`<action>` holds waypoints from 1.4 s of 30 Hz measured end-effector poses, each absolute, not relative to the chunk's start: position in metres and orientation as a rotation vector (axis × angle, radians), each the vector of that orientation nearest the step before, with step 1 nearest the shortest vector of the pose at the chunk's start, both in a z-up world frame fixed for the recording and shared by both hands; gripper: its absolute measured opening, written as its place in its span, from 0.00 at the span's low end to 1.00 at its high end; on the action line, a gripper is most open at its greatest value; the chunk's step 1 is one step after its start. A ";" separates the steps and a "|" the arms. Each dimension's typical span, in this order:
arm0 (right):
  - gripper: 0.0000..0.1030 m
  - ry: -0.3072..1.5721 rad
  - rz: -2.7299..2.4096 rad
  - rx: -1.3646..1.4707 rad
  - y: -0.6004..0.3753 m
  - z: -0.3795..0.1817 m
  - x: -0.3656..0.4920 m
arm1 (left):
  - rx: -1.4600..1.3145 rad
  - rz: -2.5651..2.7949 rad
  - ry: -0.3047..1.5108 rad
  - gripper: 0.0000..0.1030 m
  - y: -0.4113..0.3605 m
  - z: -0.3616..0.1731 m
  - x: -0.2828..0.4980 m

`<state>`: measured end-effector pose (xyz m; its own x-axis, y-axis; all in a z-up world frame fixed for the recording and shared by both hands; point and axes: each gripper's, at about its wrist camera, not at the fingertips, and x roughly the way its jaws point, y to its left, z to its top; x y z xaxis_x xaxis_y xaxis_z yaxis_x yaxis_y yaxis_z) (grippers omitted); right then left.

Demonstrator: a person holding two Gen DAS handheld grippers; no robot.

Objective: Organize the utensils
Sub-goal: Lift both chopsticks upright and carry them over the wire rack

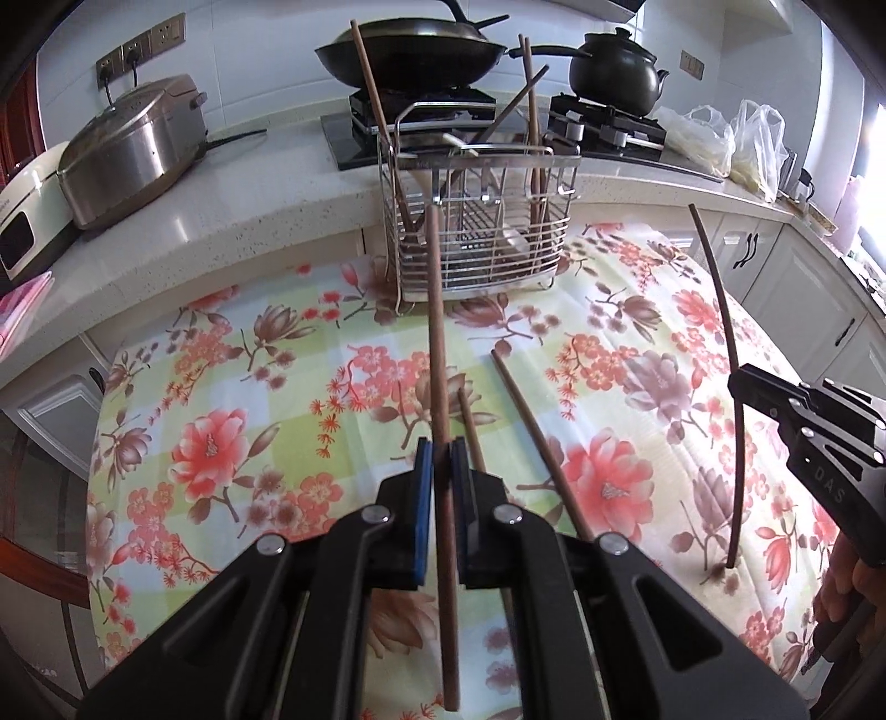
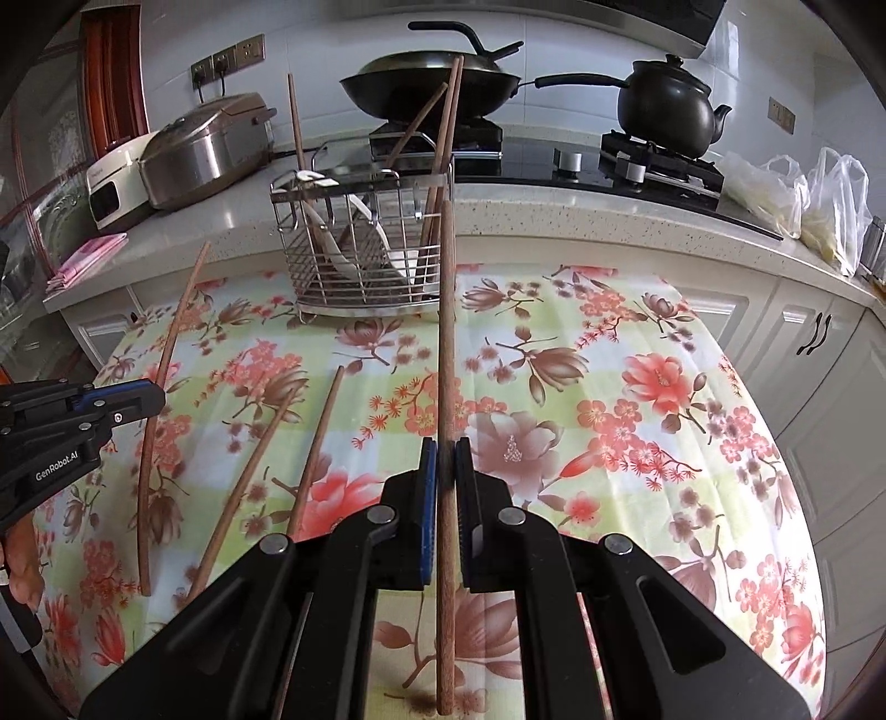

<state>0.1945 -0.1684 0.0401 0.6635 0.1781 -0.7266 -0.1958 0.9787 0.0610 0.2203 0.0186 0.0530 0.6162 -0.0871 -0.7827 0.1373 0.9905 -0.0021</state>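
Observation:
My left gripper (image 1: 442, 459) is shut on a brown wooden chopstick (image 1: 437, 332), held upright over the floral tablecloth and pointing toward the wire utensil basket (image 1: 476, 243). My right gripper (image 2: 445, 462) is shut on another wooden chopstick (image 2: 446, 332), also upright, in front of the same basket (image 2: 360, 260). The basket holds several chopsticks and a white spoon (image 2: 332, 249). Two loose chopsticks (image 1: 531, 443) lie on the cloth between the grippers; they also show in the right wrist view (image 2: 318, 448). The right gripper appears at the right edge of the left wrist view (image 1: 739, 382), the left gripper at the left edge of the right wrist view (image 2: 158, 396).
The table with the floral cloth (image 2: 609, 387) abuts a white counter (image 1: 277, 221). On it stand a steel rice cooker (image 1: 127, 149), a stove with a black wok (image 1: 410, 52) and a black clay pot (image 1: 614, 66), and plastic bags (image 1: 731, 138). White cabinets (image 2: 819, 343) stand at the right.

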 end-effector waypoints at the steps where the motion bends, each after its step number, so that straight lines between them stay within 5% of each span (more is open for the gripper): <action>1: 0.06 0.813 0.213 -0.020 -0.170 0.043 0.192 | 0.060 -0.129 0.893 0.07 0.018 0.056 0.219; 31: 0.06 0.742 0.219 0.020 -0.199 0.095 0.189 | 0.042 -0.164 0.799 0.07 0.015 0.108 0.219; 42: 0.06 0.685 0.256 0.043 -0.201 0.165 0.251 | 0.038 -0.199 0.705 0.07 0.015 0.178 0.263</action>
